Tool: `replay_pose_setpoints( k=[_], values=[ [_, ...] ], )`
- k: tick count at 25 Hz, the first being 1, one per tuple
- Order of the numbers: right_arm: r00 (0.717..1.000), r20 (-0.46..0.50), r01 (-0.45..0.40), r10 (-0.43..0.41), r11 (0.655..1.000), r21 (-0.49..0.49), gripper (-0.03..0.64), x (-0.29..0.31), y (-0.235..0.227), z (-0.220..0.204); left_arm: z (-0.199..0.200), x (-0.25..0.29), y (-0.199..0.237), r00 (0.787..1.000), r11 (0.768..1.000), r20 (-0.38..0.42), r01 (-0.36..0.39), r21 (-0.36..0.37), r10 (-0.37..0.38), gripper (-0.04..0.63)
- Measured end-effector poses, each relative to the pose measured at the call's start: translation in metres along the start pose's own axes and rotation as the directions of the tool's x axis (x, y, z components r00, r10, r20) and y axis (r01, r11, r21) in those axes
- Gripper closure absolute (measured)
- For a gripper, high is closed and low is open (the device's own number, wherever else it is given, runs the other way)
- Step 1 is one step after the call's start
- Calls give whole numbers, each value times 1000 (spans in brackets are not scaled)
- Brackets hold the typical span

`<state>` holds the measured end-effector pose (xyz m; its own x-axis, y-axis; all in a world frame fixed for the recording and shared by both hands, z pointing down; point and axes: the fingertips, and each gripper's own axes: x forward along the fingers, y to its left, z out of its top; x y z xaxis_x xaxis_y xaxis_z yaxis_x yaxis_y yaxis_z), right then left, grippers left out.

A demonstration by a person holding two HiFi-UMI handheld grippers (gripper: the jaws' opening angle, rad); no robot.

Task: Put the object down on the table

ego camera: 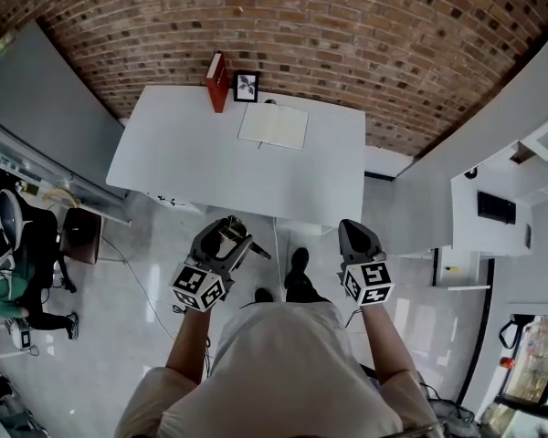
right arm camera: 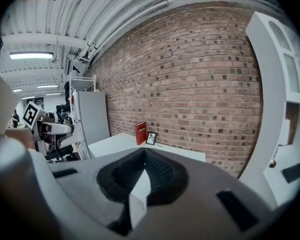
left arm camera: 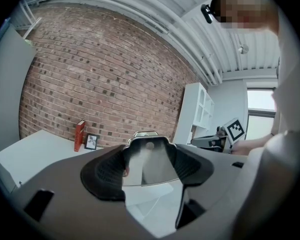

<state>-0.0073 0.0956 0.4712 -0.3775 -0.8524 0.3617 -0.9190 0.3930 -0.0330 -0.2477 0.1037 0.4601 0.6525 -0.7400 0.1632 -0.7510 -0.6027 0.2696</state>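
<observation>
Left hand-held gripper [ego camera: 221, 237]: jaws spread wide and clamped on the object [left arm camera: 149, 165], with a pad pressing each flank. The object is in the air off the near edge of the bench [ego camera: 201, 167], over the floor, close to my body. It is not yet above the bench top.

Right hand-held gripper [ego camera: 356, 235]: jaws together, nothing between them. It is also off the bench's near edge.

Object: grey and glossy, with a pale sheen down its face and a thin metal-looking rim or loop at the top. I cannot tell exactly what it is. It fills nearly the whole jaw span.

Handling, my reading:
- Looks rigid, since the walls show no give under the pads.
- The smooth, shiny surface could slide if I ease the grip early.
- Probably light, as one hand-held gripper carries it level without help.
- If it is glass or thin metal, a hard landing could chip or dent it, so set it down gently.
- The present hold on the two broad flanks seems right. The top rim looks too narrow to take hold of.

Bench: the white top is mostly bare along its near half. At its far edge stand a red book [ego camera: 216, 82] and a small picture frame [ego camera: 246, 86]. An open notebook [ego camera: 273, 126] lies on its far-right part.
</observation>
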Motion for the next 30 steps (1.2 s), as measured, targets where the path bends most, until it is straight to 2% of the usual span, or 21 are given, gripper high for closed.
replay_pose_setpoints(
  k=[6,13,24,30],
  values=[
    [999,-21,-48,48,999,-10,614,44,-27,10,8,44,11,1000,1000,-15,-16,-2,16,316],
    [994,-71,-84,83,996,-16,614,86,-80,8,9,123,21,998,999,-44,-37,-26,36,316],
    [992,-103,-70,76,996,62,614,121,-183,-6,-3,241,9,987,1000,-157,-21,12,23,316],
    [990,-129,-47,61,993,109,614,127,-215,-25,-25,286,10,970,999,-243,8,53,5,316]
  ],
)
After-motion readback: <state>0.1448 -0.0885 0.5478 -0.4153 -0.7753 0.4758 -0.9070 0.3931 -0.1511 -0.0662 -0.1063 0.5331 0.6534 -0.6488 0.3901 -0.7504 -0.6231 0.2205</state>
